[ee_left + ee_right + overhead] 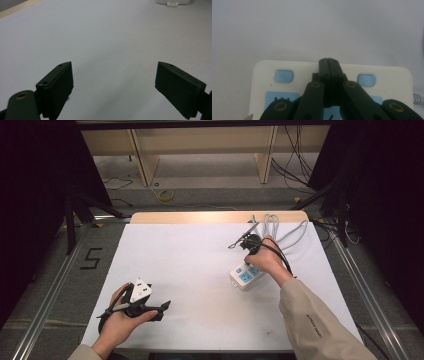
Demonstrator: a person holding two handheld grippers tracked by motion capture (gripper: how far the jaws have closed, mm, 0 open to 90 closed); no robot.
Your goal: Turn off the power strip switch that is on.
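Nearest to me, my left gripper (162, 309) rested low at the near-left corner of the white table (190, 265), its jaws standing wide apart with nothing between them. Along those jaws I saw bare tabletop, and only at the far edge of that view a sliver of the power strip (171, 2), so that hand was well apart from the work.

Farther out and to the right lay the power strip (245, 276), white with pale blue sockets, its long axis running from near-left to far-right across the table and its grey cord (285, 232) looping away toward the far edge. My right hand (267, 260) was directly over it, so this was plainly the nearer arm.

In the right gripper view my right gripper (328, 62) had its jaws pressed together, holding nothing, and their joined tip pointed down onto the strip's top face between two small blue buttons (284, 76), one on either side. I could not tell whether the tip actually touched the plastic. I judged the next move to be a sideways shift onto one button.
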